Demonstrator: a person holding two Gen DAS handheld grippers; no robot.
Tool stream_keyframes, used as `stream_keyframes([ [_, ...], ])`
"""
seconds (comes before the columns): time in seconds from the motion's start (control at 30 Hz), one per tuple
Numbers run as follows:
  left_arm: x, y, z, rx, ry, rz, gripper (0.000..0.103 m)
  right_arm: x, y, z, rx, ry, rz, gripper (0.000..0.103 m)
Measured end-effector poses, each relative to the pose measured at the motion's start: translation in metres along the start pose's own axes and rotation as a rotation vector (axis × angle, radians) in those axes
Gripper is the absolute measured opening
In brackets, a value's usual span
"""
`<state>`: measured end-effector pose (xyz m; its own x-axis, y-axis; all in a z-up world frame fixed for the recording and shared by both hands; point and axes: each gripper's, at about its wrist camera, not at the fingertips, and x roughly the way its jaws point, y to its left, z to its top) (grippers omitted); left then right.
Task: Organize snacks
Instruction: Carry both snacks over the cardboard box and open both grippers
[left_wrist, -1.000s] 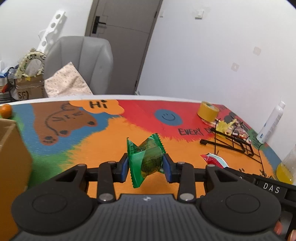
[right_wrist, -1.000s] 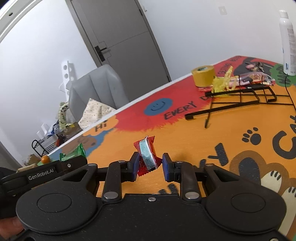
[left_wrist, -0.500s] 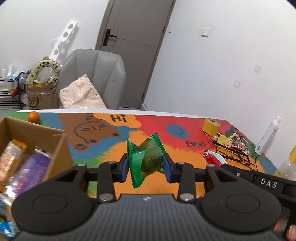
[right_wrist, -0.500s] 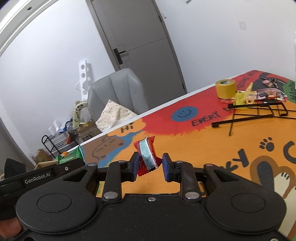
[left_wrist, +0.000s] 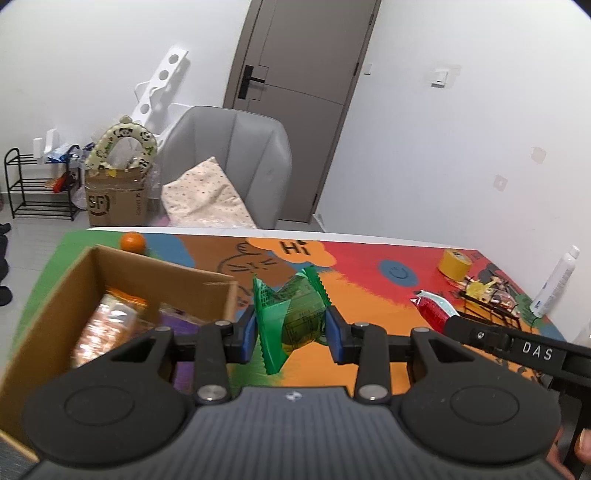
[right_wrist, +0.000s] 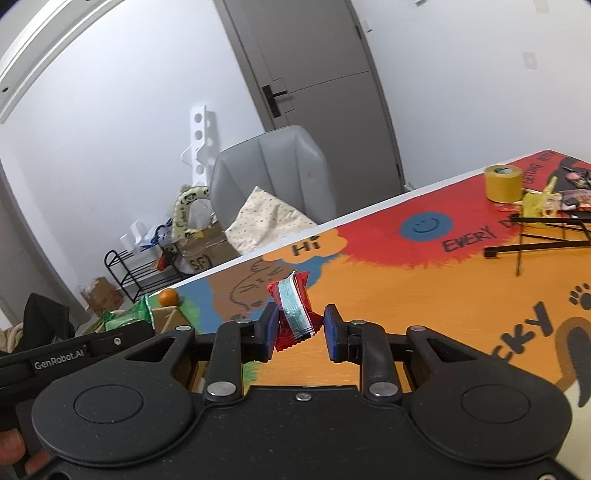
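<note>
The left gripper (left_wrist: 290, 329) clenches a green packet (left_wrist: 291, 314), with the cardboard box (left_wrist: 48, 314) just to its left. The right gripper (right_wrist: 300, 328) pinches a red packet (right_wrist: 293, 314) above the table (right_wrist: 424, 295).

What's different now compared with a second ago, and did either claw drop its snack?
Neither dropped anything. Both views swung toward the open cardboard box of snacks, which has come into the left view. The left gripper still pinches the green crinkled packet, the right gripper the red wrapped candy. The yellow tape roll stayed put.
</note>
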<state>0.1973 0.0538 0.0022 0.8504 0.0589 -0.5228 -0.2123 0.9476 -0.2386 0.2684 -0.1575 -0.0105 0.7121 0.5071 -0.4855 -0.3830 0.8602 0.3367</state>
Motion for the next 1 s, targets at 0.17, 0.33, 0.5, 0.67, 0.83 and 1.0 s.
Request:
stream_keyframes([
  [0.17,-0.011,0.024,0.004,-0.012,0.000,0.031,0.037,0.005,0.019,-0.002,-0.014,0.015,0.031,0.025],
  [0.33,-0.021,0.045,0.003,-0.041,0.001,0.060,0.037,0.007,0.038,-0.002,-0.045,0.027,0.053,0.025],
  [0.5,-0.027,0.063,-0.002,-0.067,0.009,0.082,0.037,0.009,0.055,-0.005,-0.068,0.036,0.078,0.025],
  [0.67,-0.035,0.076,-0.007,-0.077,0.015,0.099,0.037,0.009,0.074,-0.008,-0.089,0.043,0.105,0.025],
  [0.83,-0.045,0.092,-0.011,-0.100,0.020,0.121,0.037,0.009,0.094,-0.013,-0.112,0.054,0.133,0.025],
  [1.0,-0.055,0.102,-0.016,-0.114,0.026,0.137,0.038,0.008,0.110,-0.018,-0.129,0.064,0.157,0.025],
])
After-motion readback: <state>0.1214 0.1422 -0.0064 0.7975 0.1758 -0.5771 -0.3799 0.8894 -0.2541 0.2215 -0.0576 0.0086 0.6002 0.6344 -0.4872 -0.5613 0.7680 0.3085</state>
